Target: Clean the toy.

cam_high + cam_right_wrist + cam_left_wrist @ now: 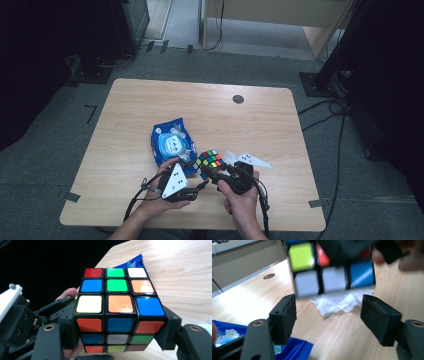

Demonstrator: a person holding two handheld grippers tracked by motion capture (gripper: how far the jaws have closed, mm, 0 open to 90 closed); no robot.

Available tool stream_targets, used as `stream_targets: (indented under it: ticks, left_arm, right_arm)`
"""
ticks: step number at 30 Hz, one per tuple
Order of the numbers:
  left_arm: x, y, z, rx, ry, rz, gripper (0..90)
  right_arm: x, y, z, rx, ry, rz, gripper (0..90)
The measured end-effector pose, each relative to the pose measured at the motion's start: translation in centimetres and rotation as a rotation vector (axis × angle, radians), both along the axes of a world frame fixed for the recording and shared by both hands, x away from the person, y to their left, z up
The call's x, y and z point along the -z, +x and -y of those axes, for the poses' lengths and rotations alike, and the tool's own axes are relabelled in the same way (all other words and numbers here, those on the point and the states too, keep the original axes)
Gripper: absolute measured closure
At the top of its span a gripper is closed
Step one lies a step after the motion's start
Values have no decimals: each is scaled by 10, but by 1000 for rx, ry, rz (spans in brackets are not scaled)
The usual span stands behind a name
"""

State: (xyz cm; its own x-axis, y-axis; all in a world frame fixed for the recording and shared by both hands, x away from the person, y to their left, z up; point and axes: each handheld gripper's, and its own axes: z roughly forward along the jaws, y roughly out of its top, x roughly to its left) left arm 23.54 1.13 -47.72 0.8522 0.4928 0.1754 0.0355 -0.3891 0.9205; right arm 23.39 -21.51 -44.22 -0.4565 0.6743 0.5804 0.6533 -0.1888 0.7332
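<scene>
Your right gripper (117, 340) clamps the scrambled six-colour plastic puzzle cube (117, 307) by two opposite sides, lifted above the pale wooden table (150, 100). Your right gripper view gives its tiles sharply; your left gripper view blurs them but shows the crumpled white tissue (337, 303) lying beneath. Your left gripper (329, 317) stands wide, just short of the cube, nothing between its pads. The high view places the blue wet-wipe pack (172, 142) just beside your left hand (167, 172).
</scene>
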Motion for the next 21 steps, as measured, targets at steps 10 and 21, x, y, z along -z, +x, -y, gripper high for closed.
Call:
stream_targets:
  ticks: [10,21]
  left_arm:
    - [-2,0,-6,-8,20,79,248]
    - [-2,-3,-2,7,58,113,215]
  right_arm:
    - [-6,11,15,-137,-47,-74,343]
    - [-3,15,7,-209,-73,-129,342]
